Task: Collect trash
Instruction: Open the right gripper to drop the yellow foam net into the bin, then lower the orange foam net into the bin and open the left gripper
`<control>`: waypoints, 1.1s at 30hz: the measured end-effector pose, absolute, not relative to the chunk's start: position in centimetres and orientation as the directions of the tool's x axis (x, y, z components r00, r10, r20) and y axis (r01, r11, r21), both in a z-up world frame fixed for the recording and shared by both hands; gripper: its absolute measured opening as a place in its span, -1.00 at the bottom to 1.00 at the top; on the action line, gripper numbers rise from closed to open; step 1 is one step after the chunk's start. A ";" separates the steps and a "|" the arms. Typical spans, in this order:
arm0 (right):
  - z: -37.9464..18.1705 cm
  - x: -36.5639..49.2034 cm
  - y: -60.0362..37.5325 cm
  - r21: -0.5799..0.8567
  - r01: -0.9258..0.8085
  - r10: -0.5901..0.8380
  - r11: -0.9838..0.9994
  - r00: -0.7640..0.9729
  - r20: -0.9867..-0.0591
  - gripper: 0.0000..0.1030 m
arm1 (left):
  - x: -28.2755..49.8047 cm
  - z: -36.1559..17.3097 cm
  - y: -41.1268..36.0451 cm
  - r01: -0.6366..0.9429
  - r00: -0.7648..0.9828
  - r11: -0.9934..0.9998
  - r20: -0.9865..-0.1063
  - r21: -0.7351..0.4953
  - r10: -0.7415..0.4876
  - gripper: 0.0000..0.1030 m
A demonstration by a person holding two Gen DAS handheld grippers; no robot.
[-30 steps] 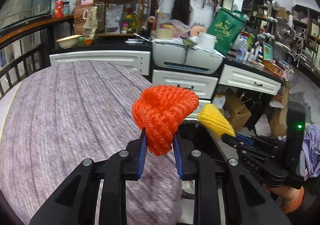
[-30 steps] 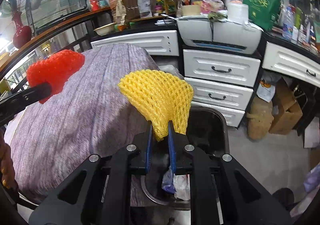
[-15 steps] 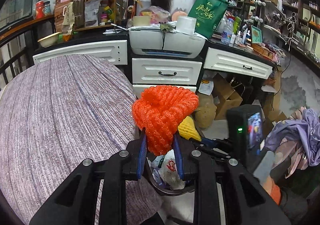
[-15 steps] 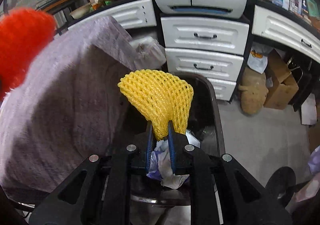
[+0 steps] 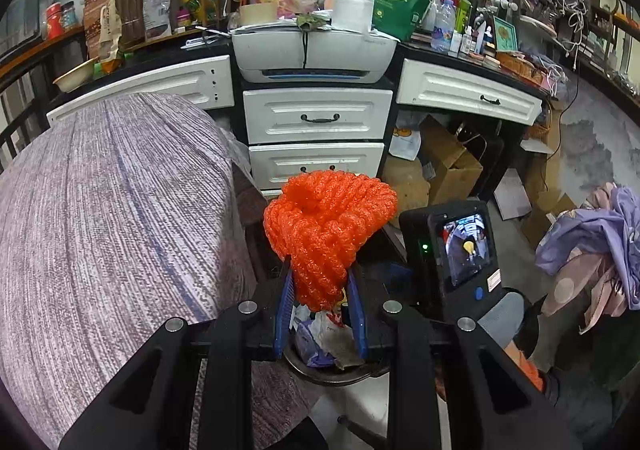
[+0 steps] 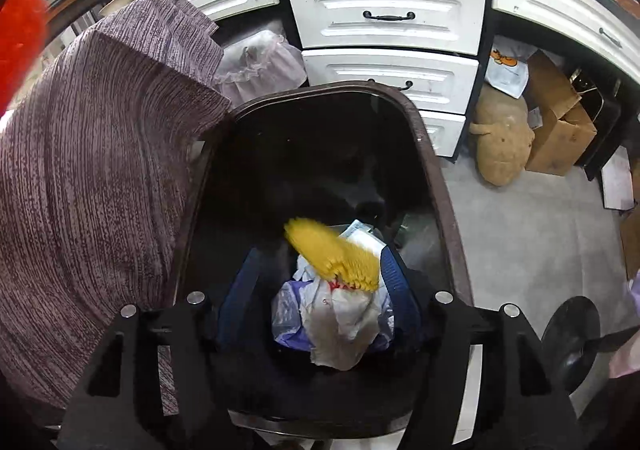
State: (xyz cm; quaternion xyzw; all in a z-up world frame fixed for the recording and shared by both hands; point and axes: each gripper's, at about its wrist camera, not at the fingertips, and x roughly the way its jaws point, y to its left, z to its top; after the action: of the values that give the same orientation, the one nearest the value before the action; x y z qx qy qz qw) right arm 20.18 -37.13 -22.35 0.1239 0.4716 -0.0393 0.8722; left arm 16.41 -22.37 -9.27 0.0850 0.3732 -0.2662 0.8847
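My left gripper (image 5: 320, 282) is shut on a crumpled orange foam net (image 5: 328, 226) and holds it above the dark trash bin (image 5: 336, 374). My right gripper (image 6: 320, 282) is open over the trash bin (image 6: 432, 154), jaws wide apart. A yellow foam net (image 6: 332, 250), blurred, is loose between the jaws, above the plastic bags and wrappers (image 6: 336, 322) in the bin. The orange net also shows at the far left edge of the right wrist view (image 6: 20, 38). The right gripper's camera body (image 5: 452, 250) sits just right of the orange net.
A table with a purple-grey cloth (image 5: 104, 218) lies to the left, touching the bin. White drawers (image 5: 316, 118) and a printer (image 5: 316, 50) stand behind. Cardboard boxes (image 5: 448, 166), a tan plush (image 6: 500, 154) and a pile of clothes (image 5: 592, 242) are on the floor to the right.
My right gripper opened and let go of the yellow net, which is dropping into the bin. Both grippers moved on over the bin; the left still holds the orange net.
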 end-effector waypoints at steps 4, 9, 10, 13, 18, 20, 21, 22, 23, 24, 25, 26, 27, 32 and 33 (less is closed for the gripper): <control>-21.2 18.7 -37.8 0.155 0.199 0.014 0.968 0.572 -0.820 0.30 | 16.8 -10.0 -23.2 0.545 0.555 0.837 -0.725 -0.053 -0.408 -0.52; -19.5 16.4 -40.3 0.146 0.258 -0.042 0.955 0.605 -0.795 0.37 | 17.4 -10.7 -24.5 0.559 0.536 0.828 -0.741 -0.048 -0.405 -0.52; -19.2 16.0 -40.7 0.145 0.268 -0.051 0.952 0.607 -0.793 0.37 | 17.6 -10.9 -24.9 0.562 0.530 0.825 -0.745 -0.048 -0.405 -0.52; -18.5 14.7 -42.2 0.142 0.305 -0.082 0.942 0.616 -0.783 0.38 | 18.0 -11.6 -25.8 0.568 0.520 0.822 -0.757 -0.040 -0.396 -0.52; -17.9 13.1 -44.6 0.148 0.361 -0.116 0.921 0.616 -0.779 0.39 | 19.1 -13.2 -27.1 0.568 0.500 0.822 -0.783 -0.025 -0.369 -0.52; -17.9 12.6 -45.4 0.155 0.379 -0.124 0.912 0.616 -0.778 0.39 | 19.5 -14.1 -27.6 0.571 0.487 0.821 -0.797 -0.019 -0.357 -0.52; -17.9 12.5 -45.7 0.156 0.386 -0.127 0.910 0.614 -0.779 0.39 | 19.7 -14.4 -27.7 0.572 0.484 0.820 -0.801 -0.015 -0.352 -0.52; -18.0 12.3 -46.1 0.158 0.393 -0.129 0.906 0.610 -0.781 0.39 | 20.0 -14.8 -28.0 0.569 0.478 0.822 -0.808 -0.012 -0.343 -0.52; -18.1 12.0 -46.3 0.161 0.399 -0.130 0.903 0.609 -0.782 0.39 | 20.2 -15.1 -28.1 0.568 0.471 0.823 -0.814 -0.013 -0.338 -0.52; -18.1 12.0 -46.5 0.163 0.403 -0.130 0.901 0.608 -0.783 0.39 | 20.5 -15.5 -28.2 0.567 0.463 0.824 -0.821 -0.016 -0.334 -0.52; -18.2 11.9 -46.7 0.165 0.406 -0.129 0.899 0.605 -0.785 0.39 | 20.7 -16.0 -28.4 0.564 0.454 0.826 -0.829 -0.015 -0.325 -0.52; -18.3 11.8 -46.7 0.167 0.409 -0.129 0.897 0.603 -0.787 0.39 | 20.8 -16.3 -28.5 0.563 0.452 0.827 -0.833 -0.011 -0.319 -0.52; -18.4 11.7 -46.8 0.168 0.412 -0.129 0.895 0.602 -0.788 0.39 | 20.9 -16.6 -28.7 0.562 0.447 0.827 -0.838 -0.009 -0.312 -0.52; -18.5 11.5 -47.0 0.174 0.422 -0.129 0.890 0.599 -0.790 0.45 | 21.2 -17.6 -29.1 0.569 0.423 0.822 -0.855 -0.005 -0.299 -0.05; -18.5 11.6 -47.0 0.173 0.422 -0.131 0.890 0.599 -0.790 0.45 | 21.2 -17.6 -29.0 0.569 0.422 0.822 -0.854 -0.011 -0.303 0.19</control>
State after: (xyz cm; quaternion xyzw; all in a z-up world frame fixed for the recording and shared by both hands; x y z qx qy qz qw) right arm 11.55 -47.04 -18.53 0.1739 0.4190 -0.1577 0.8771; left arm 21.17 -29.03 -17.60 0.1416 0.4693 -0.2624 0.8311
